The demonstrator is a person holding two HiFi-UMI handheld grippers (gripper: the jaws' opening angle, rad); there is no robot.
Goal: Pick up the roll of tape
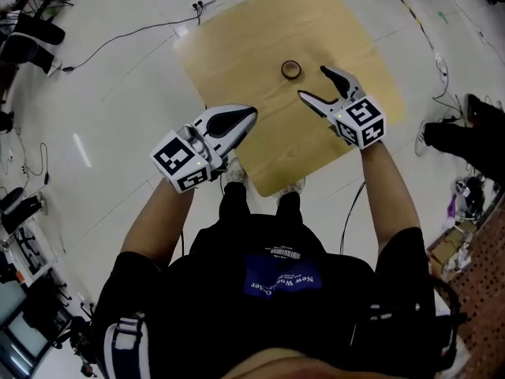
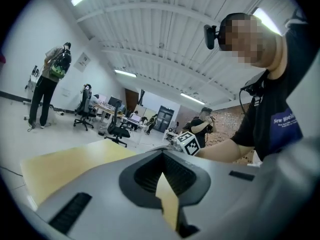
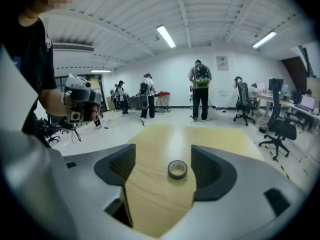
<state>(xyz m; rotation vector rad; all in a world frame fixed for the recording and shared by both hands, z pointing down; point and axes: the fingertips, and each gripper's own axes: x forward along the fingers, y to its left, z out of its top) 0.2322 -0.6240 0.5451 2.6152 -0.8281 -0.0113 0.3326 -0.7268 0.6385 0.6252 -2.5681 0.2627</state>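
The roll of tape (image 3: 177,169) is laid flat on the wooden table (image 1: 237,46), ahead of the right gripper (image 1: 312,81), whose jaws are spread wide and empty. The left gripper (image 1: 246,115) is closed. The roll is judged light and stiff; its outer rim should be pinched.

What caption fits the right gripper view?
Open right gripper aims at the tape lying flat on the wooden table.

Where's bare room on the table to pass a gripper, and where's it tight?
Only the roll of tape sits on the table. Bare wood lies left of it toward the left gripper and beyond it to the far corner. Tighter between roll and open right gripper.
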